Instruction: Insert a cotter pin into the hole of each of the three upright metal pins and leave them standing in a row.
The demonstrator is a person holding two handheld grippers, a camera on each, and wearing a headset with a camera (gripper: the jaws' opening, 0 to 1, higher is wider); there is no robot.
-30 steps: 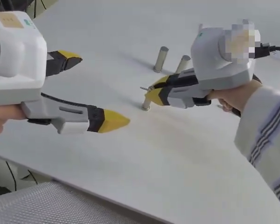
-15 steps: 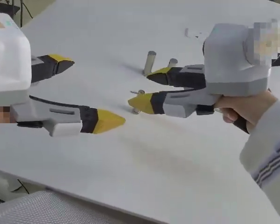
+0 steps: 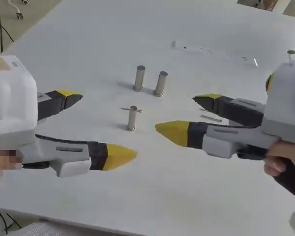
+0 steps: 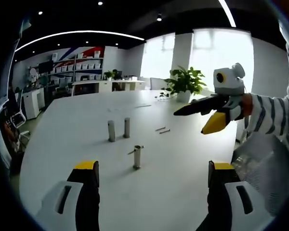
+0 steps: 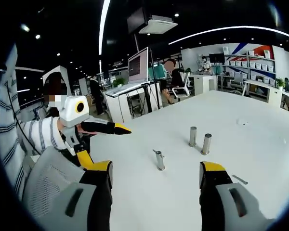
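Three upright metal pins stand on the white table [image 3: 88, 29]. The front pin [image 3: 132, 118] has a cotter pin [image 3: 132, 109] through the hole near its top. The two back pins [image 3: 139, 78] [image 3: 161, 83] stand side by side with nothing through them. My left gripper [image 3: 101, 127] is open, left of the front pin and apart from it. My right gripper [image 3: 178, 114] is open with nothing held, right of the front pin. Loose cotter pins [image 3: 210, 118] lie just behind it. The left gripper view shows the front pin [image 4: 137, 157], the back pins [image 4: 119, 130] and the right gripper [image 4: 207, 108]. The right gripper view shows the front pin [image 5: 160, 160] and a loose cotter pin [image 5: 239, 179].
A few thin small items [image 3: 211, 51] lie far back on the table. A potted plant [image 4: 185, 84] stands beyond the far edge. The table's near edge [image 3: 113, 228] runs just under the grippers. Desks, chairs and people [image 5: 173, 77] are in the room behind.
My right gripper was shut at the cotter pin on the front pin; it has opened and drawn back to the right, leaving the cotter pin in the hole. The head camera has shifted.
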